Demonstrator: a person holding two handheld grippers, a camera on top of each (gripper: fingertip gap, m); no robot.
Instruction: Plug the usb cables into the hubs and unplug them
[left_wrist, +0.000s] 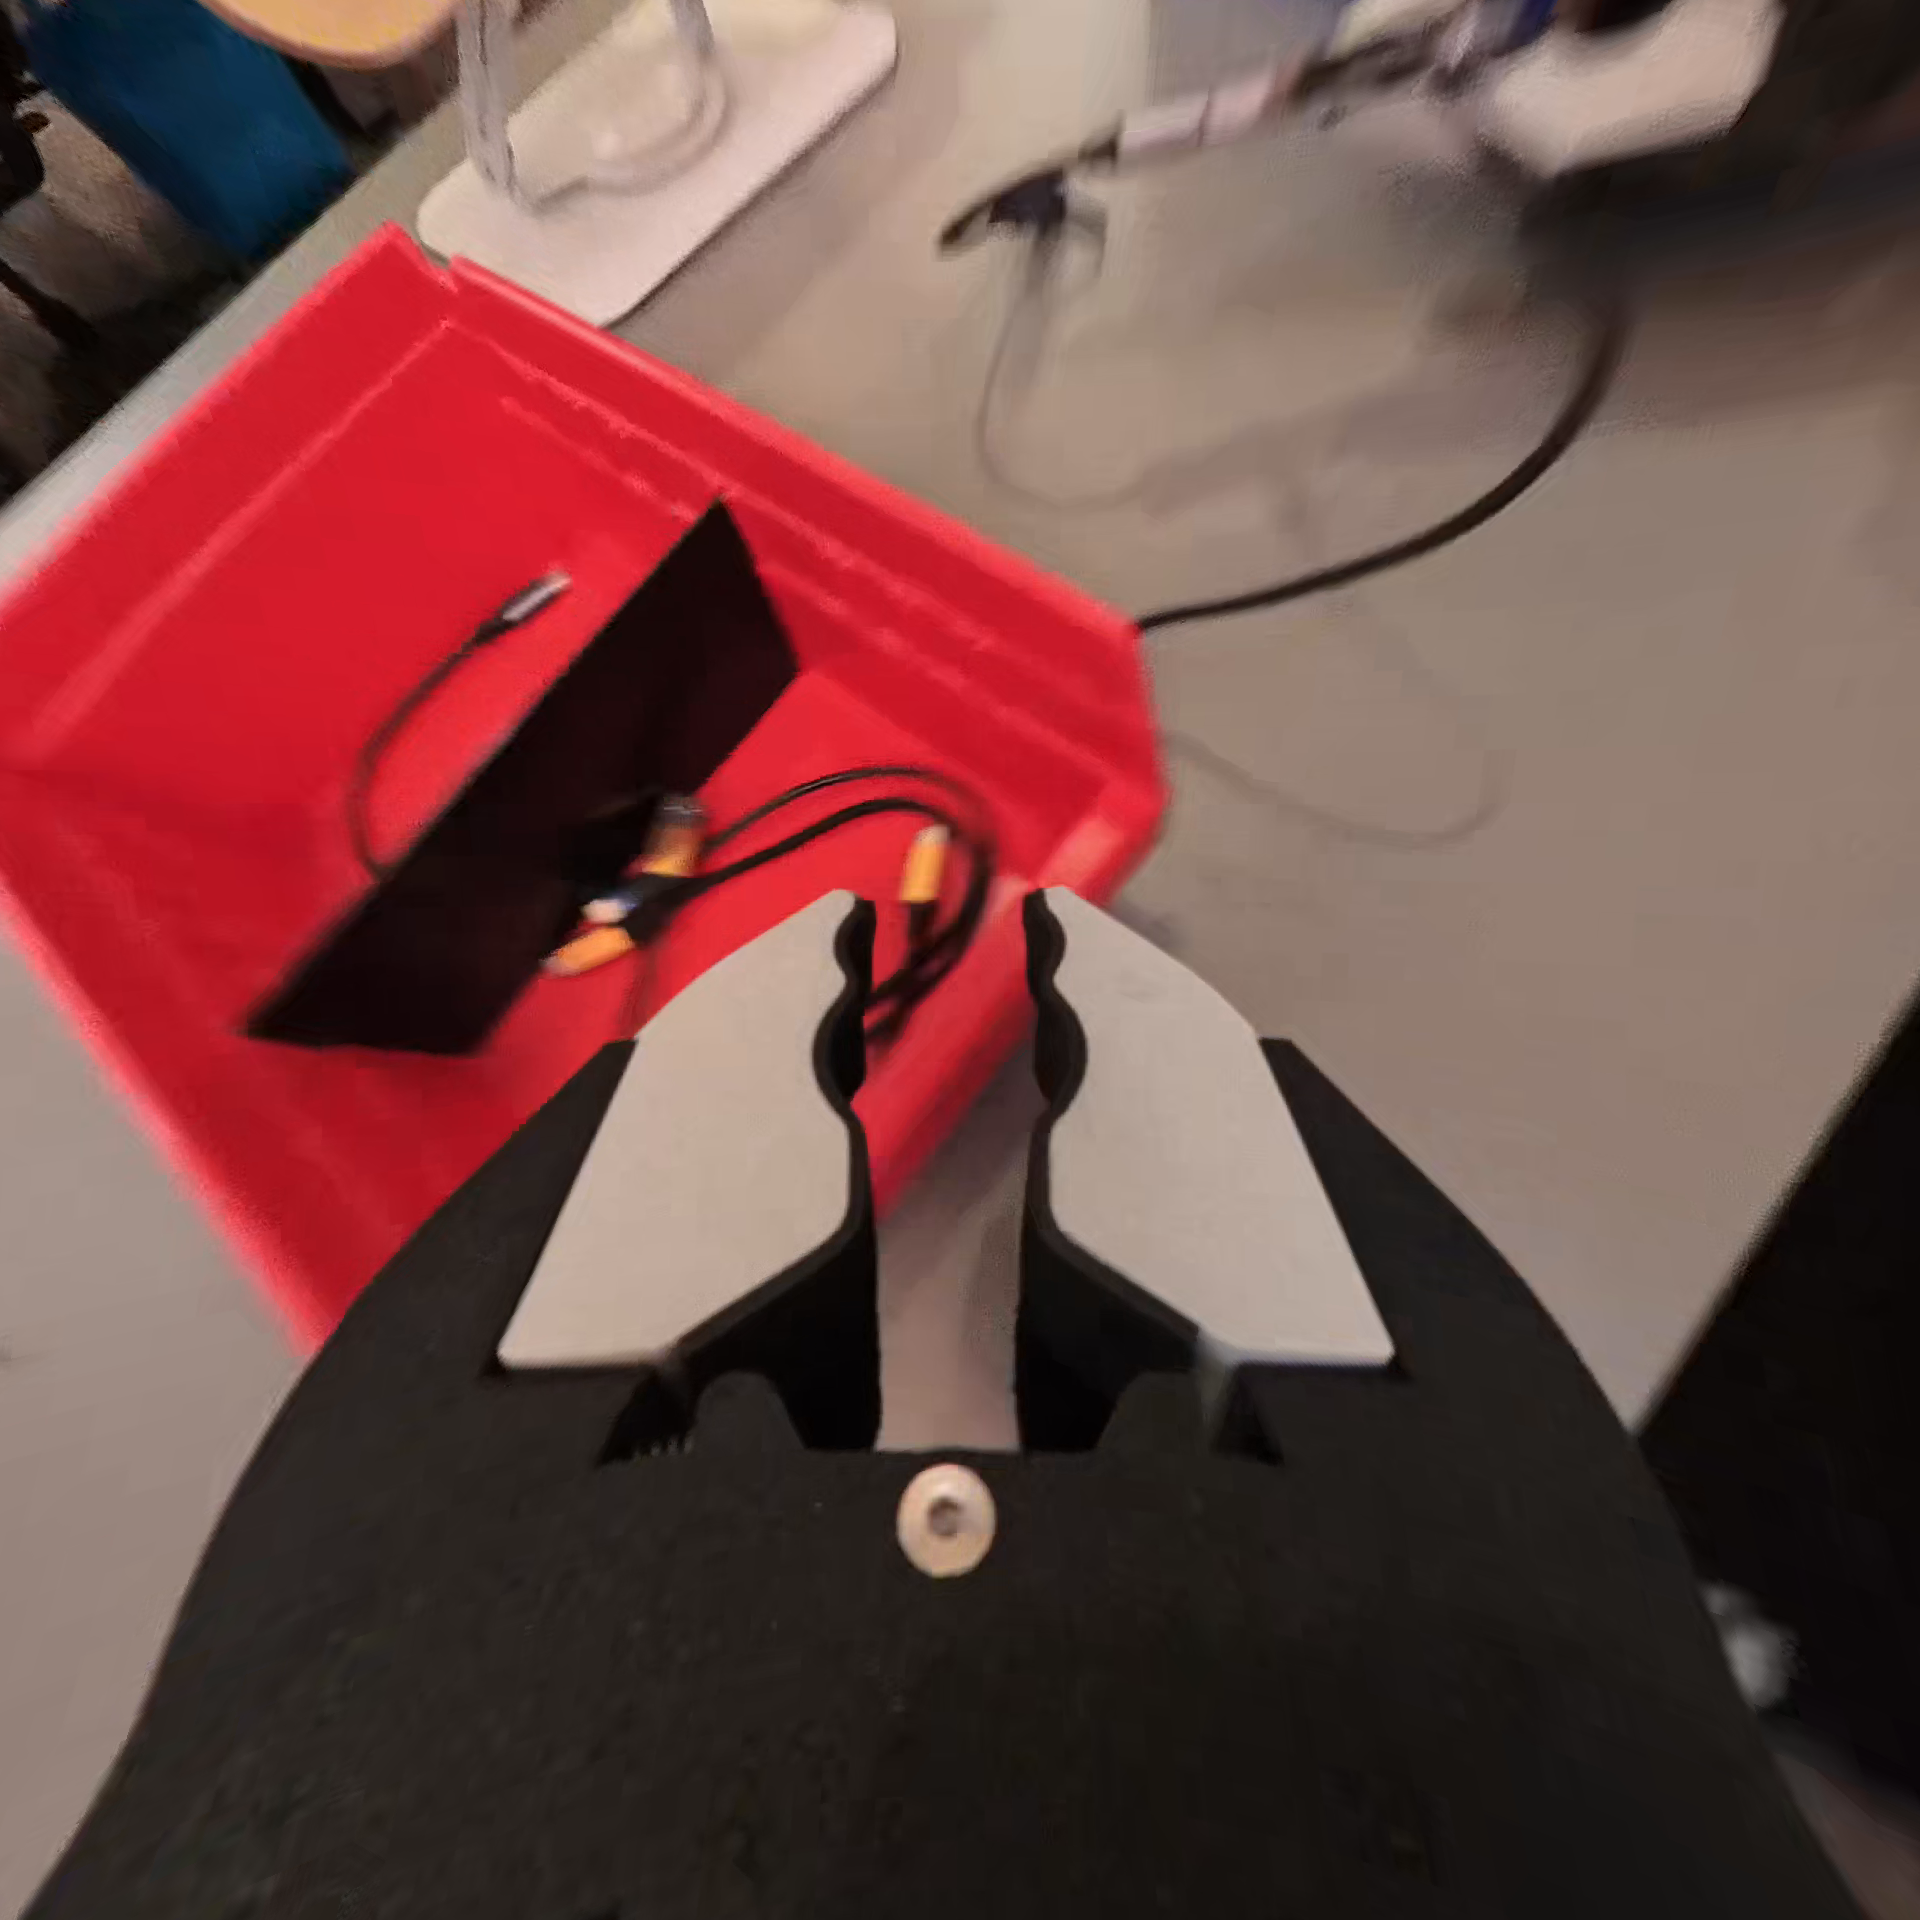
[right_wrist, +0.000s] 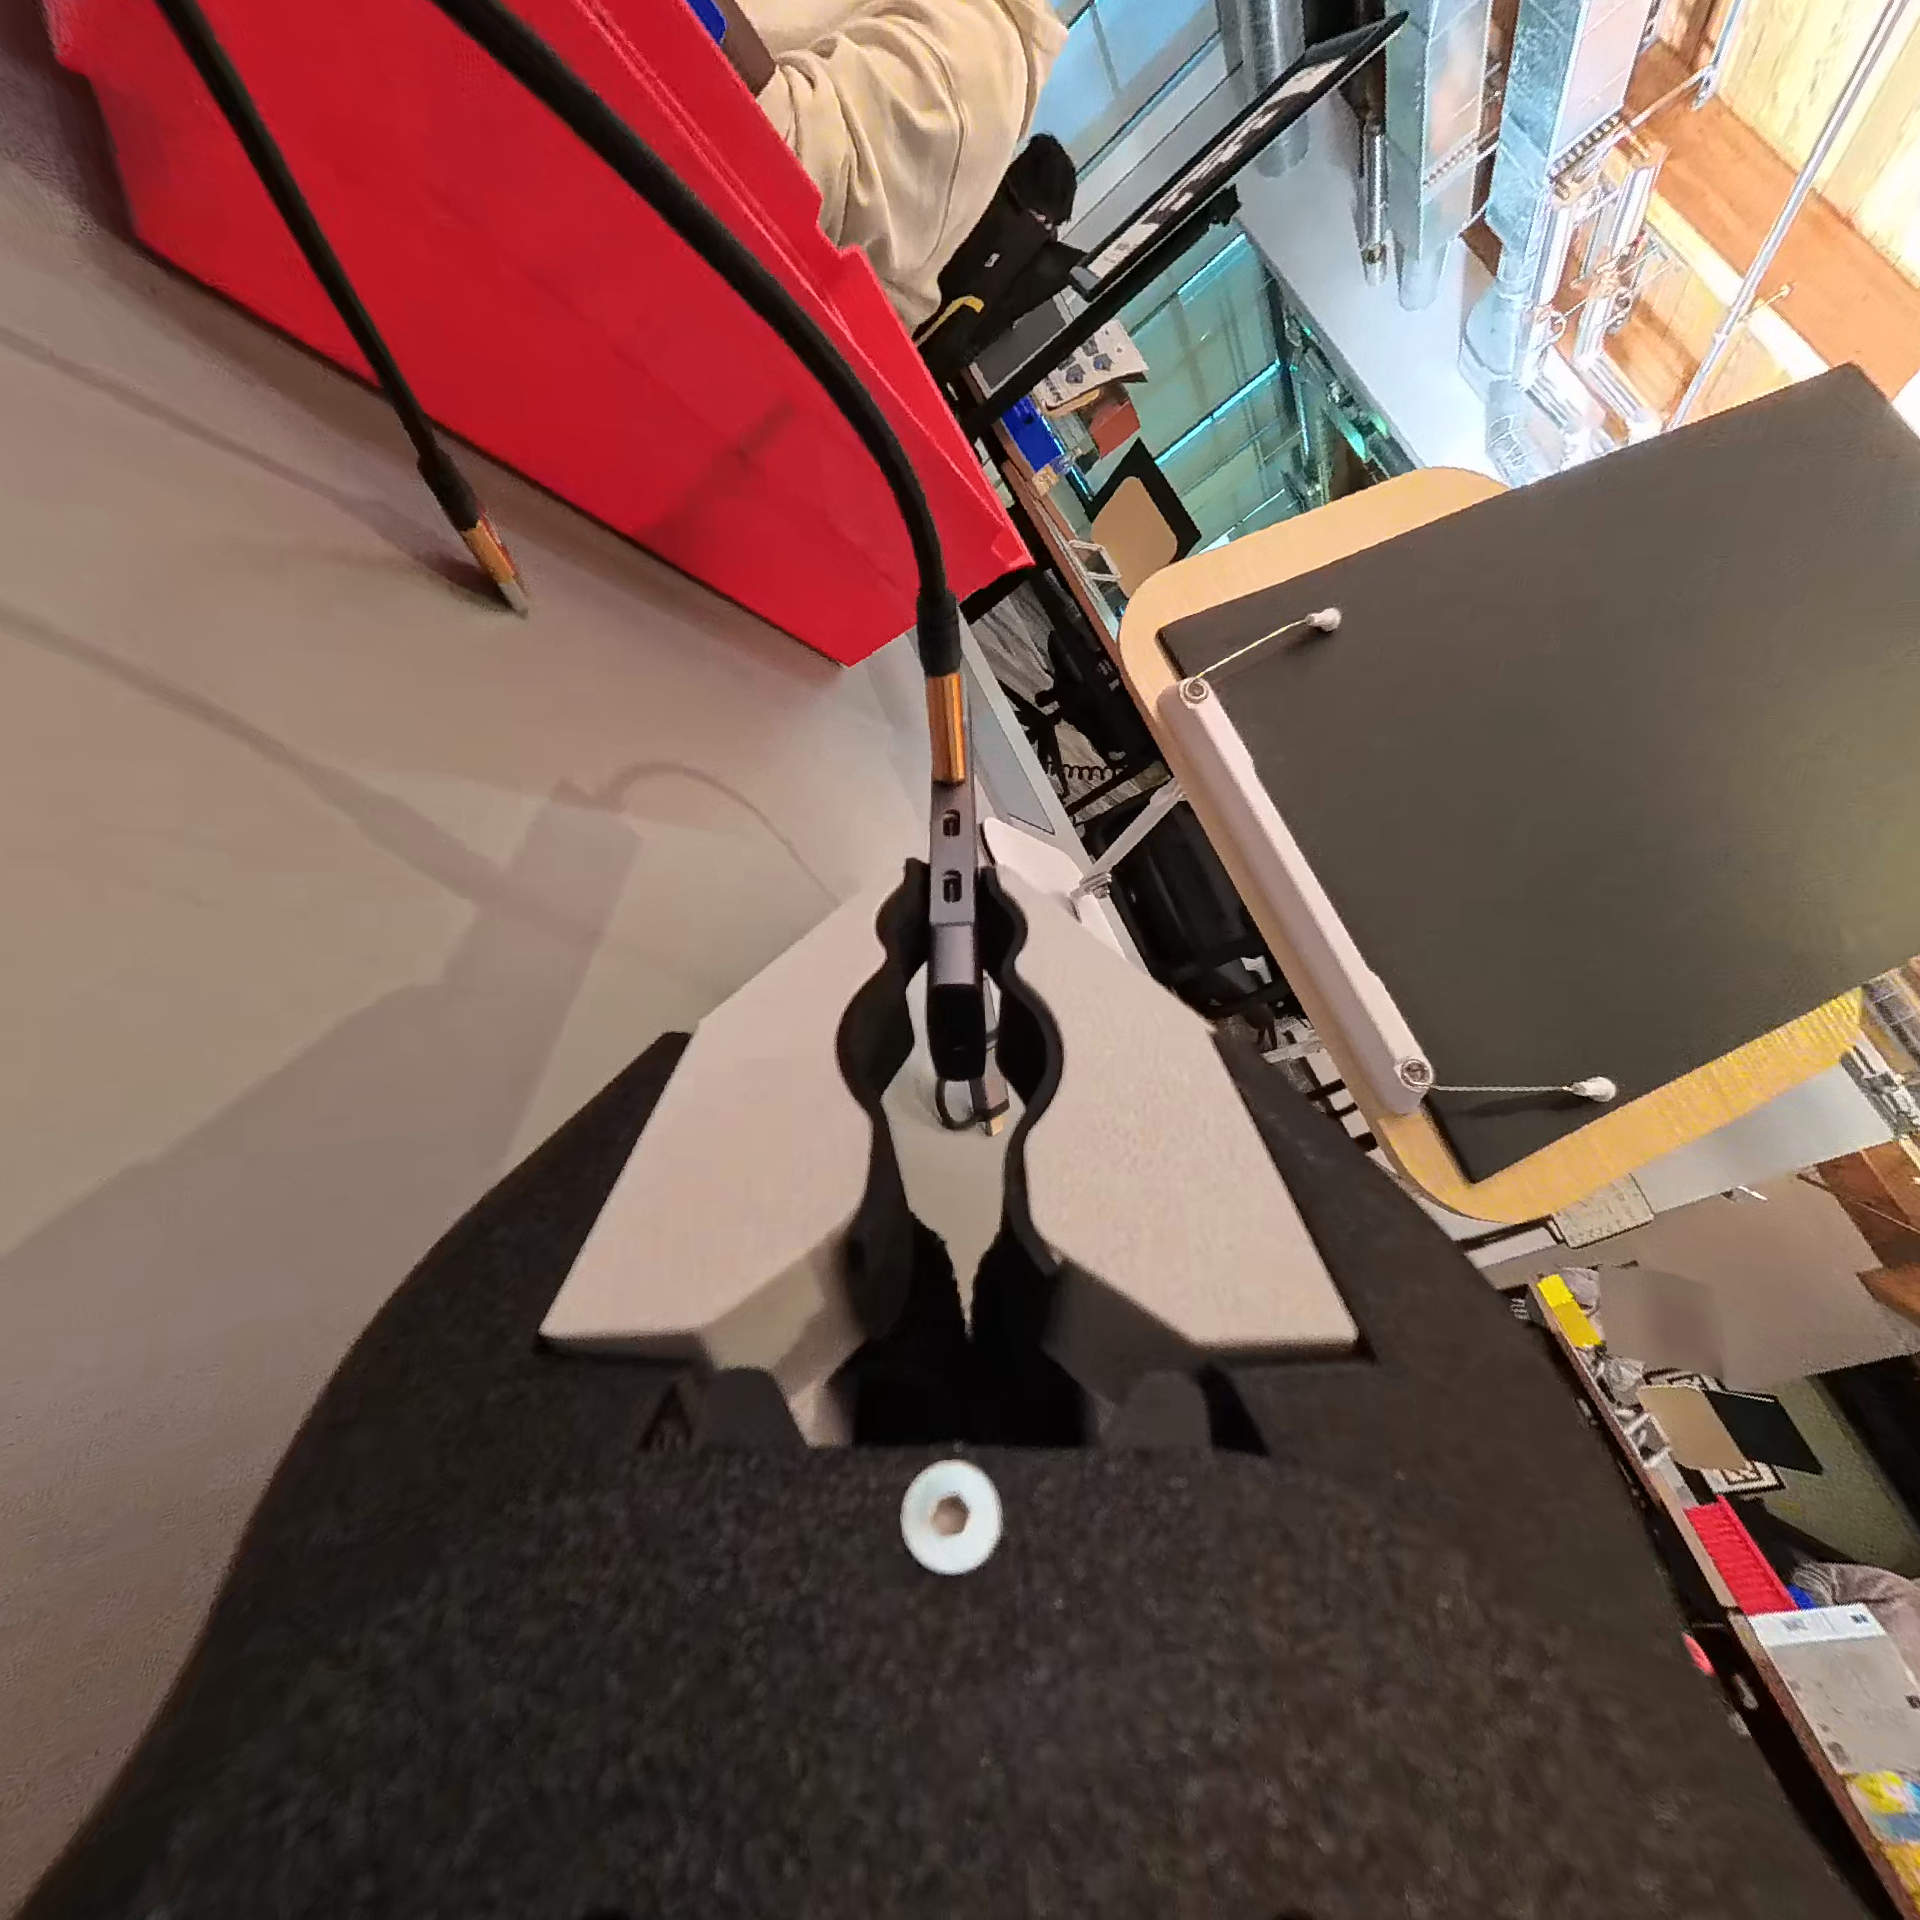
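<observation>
We see our right gripper (right_wrist: 951, 914) clamped on a grey adapter (right_wrist: 954, 914); its black cable (right_wrist: 727, 260) arcs off toward 11 o'clock past the red bin (right_wrist: 582, 312). Only this view shows a person's beige sleeve (right_wrist: 894, 114) at 12 and a black board (right_wrist: 1621, 748) at 3. Our left gripper (left_wrist: 940, 914) hangs released, empty, over the bin's near rim; inside, orange-tipped cables (left_wrist: 831, 862) and a black panel (left_wrist: 582, 810). Grey table (left_wrist: 1455, 779) lies free toward 2 o'clock, its edge at 4.
</observation>
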